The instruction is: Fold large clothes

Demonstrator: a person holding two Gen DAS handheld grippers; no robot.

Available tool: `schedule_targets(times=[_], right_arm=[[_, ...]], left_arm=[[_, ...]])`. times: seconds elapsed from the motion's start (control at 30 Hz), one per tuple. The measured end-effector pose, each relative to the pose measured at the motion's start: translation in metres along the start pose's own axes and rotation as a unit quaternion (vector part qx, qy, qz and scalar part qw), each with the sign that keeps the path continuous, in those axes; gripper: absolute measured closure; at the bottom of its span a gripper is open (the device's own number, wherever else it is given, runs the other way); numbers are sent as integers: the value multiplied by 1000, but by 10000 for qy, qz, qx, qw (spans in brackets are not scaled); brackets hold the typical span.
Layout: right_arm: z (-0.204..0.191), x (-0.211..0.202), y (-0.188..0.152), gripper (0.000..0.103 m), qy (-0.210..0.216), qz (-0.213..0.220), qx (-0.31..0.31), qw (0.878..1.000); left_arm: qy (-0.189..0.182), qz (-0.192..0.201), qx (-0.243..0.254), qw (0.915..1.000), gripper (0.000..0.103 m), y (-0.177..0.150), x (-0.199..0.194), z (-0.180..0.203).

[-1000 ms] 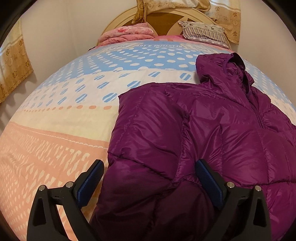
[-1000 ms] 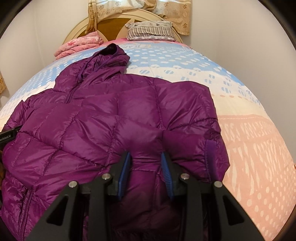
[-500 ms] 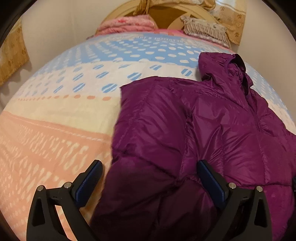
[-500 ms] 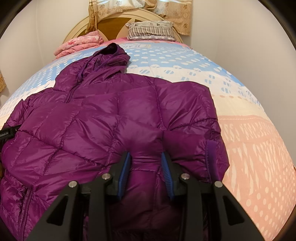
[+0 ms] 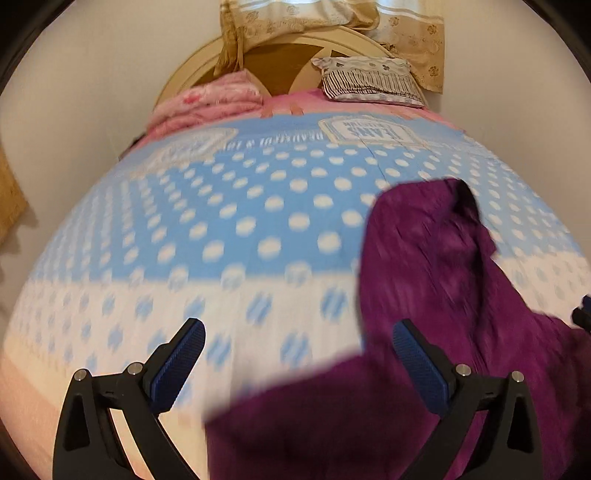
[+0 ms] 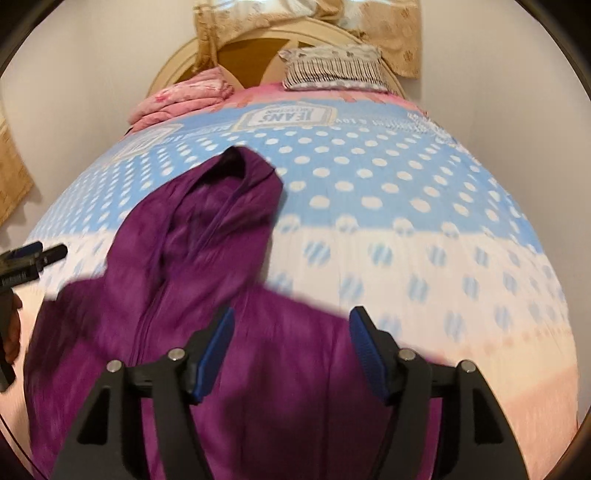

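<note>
Two grippers, jacket [image 6: 207, 369] folded partway on the bed [image 5: 258, 206].
Left gripper [image 5: 295, 354] wide open, right gripper [image 6: 291, 354] just opened, nothing pinched; hood [image 6: 229, 192] unfolded.

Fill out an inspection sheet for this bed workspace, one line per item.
Surface: bed cover, blue with white dots, then a white band and a peach band nearer the cameras.
Job's things: purple hooded jacket lying on the cover, hood toward the headboard; frames blurred, folds unclear.
Clutter: folded pink blanket and striped pillow at the head of the bed.
Grippers: left tongs open; right tongs open, jaws just opened wider, over the jacket with nothing pinched.
Cables: nothing seen.
Surroundings: arched headboard, patterned curtain, plain walls.
</note>
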State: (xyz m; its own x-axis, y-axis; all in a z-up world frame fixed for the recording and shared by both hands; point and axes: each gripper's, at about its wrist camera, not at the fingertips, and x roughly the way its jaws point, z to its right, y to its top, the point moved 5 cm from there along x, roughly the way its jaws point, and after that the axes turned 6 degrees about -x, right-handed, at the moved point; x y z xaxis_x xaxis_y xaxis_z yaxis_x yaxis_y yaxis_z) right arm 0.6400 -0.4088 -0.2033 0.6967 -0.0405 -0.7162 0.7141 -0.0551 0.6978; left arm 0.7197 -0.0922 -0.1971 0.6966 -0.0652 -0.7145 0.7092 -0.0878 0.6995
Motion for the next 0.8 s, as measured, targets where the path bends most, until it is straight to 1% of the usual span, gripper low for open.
schedule_targets(times=[0.03, 0.07, 0.13, 0.27, 0.33, 0.4, 0.5, 0.57, 0.63, 0.67, 0.7, 0.73, 0.77, 0.8], right_arm=[[3, 6, 7, 35, -1, -13, 41, 10000], [6, 19, 18, 35, 40, -36, 88, 9999], [12, 31, 31, 35, 79, -42, 156, 9998], [17, 59, 59, 35, 199, 24, 291, 9994], [19, 70, 69, 35, 221, 26, 343, 9992], [19, 82, 78, 35, 291, 16, 421, 9987], [17, 97, 86, 35, 340, 29, 449, 9984], [16, 109, 90, 35, 398, -33, 480, 9980], [13, 121, 91, 35, 455, -96, 554, 9974], [12, 126, 92, 35, 534, -126, 589, 9968], [8, 133, 94, 35, 630, -204, 609, 9959], [5, 143, 94, 35, 717, -362, 624, 9948], [3, 151, 93, 39, 758, -487, 634, 9939], [2, 158, 92, 51, 653, -559, 583, 9946]], left_arm=[[20, -9, -5, 10000, 1, 11, 13, 4], [-37, -40, -42, 10000, 1, 18, 21, 5], [-130, -134, -176, 9997, 1, 34, 41, 9], [-383, -144, -333, 9986, 1, 56, 67, 13], [-473, -149, -381, 9980, 1, 63, 79, 16], [-463, -143, -345, 9982, 2, 70, 91, 19], [-569, -111, -394, 9975, 2, 78, 103, 23], [-698, -172, -404, 9966, 2, 78, 113, 29], [-752, -233, -309, 9964, 2, 75, 121, 35], [-774, -282, -249, 9963, 6, 72, 126, 40], [-791, -354, -189, 9961, 19, 69, 131, 44], [-829, -479, -143, 9953, 28, 66, 140, 49], [-861, -619, -122, 9943, 51, 64, 147, 53], [-983, -776, -52, 9921, 87, 62, 155, 59]])
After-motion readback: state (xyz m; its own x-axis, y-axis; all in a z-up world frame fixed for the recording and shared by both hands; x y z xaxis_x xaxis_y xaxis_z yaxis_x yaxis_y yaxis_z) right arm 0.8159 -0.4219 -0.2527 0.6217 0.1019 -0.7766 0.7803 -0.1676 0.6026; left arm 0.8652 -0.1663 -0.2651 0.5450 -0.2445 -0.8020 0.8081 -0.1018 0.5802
